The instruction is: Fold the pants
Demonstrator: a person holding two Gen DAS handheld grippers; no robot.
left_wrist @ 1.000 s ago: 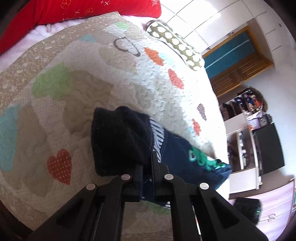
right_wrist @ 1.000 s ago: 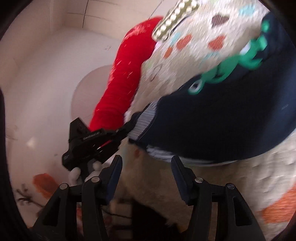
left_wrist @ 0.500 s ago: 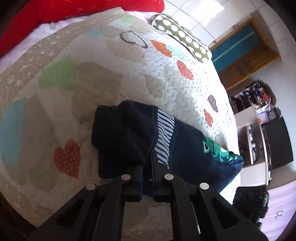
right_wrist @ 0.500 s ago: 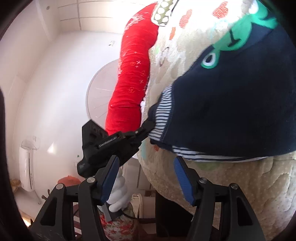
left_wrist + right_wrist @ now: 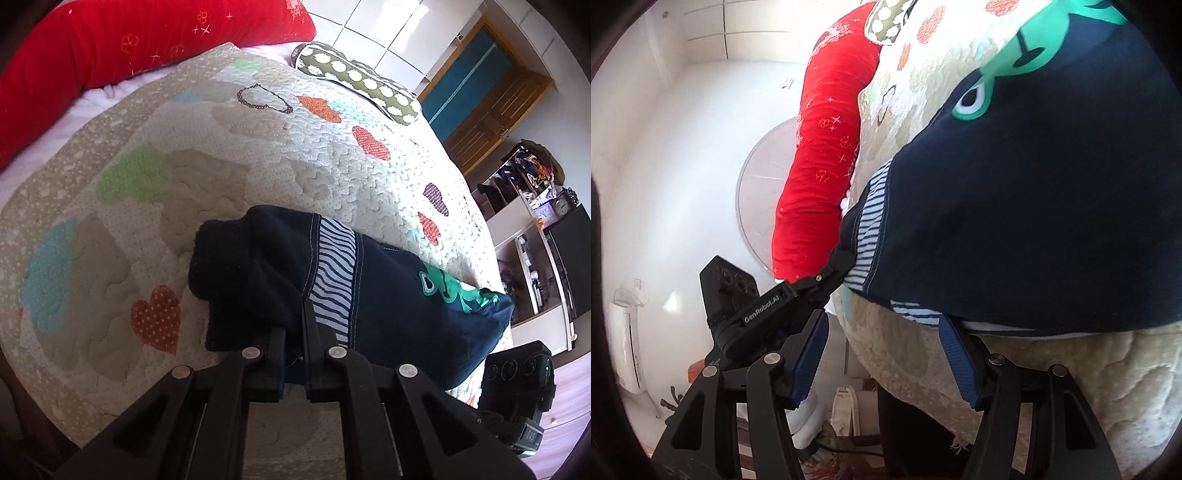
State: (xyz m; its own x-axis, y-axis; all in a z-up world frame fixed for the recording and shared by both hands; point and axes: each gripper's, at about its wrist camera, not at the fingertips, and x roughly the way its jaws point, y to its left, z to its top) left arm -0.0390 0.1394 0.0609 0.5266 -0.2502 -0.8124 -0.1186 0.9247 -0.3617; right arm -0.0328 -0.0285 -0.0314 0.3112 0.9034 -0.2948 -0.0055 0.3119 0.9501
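The navy pants (image 5: 388, 306), with a blue-and-white striped band and a green frog print, lie folded on the quilted bed cover (image 5: 229, 155). My left gripper (image 5: 293, 332) is shut on the near edge of the pants by the striped band. It also shows in the right wrist view (image 5: 842, 262), pinching that edge. My right gripper (image 5: 882, 332) is open and empty, its blue-padded fingers (image 5: 956, 358) just below the pants' (image 5: 1034, 221) lower edge, apart from the cloth.
A long red bolster (image 5: 110, 40) lies along the bed's far side, and a green dotted pillow (image 5: 354, 79) at the back. Shelves and a wooden door stand to the right. The bed edge drops off below the pants in the right wrist view.
The left gripper has kept its hold while the pants settled flatter on the quilt. The right gripper has drawn closer to the pants' lower edge, still open.
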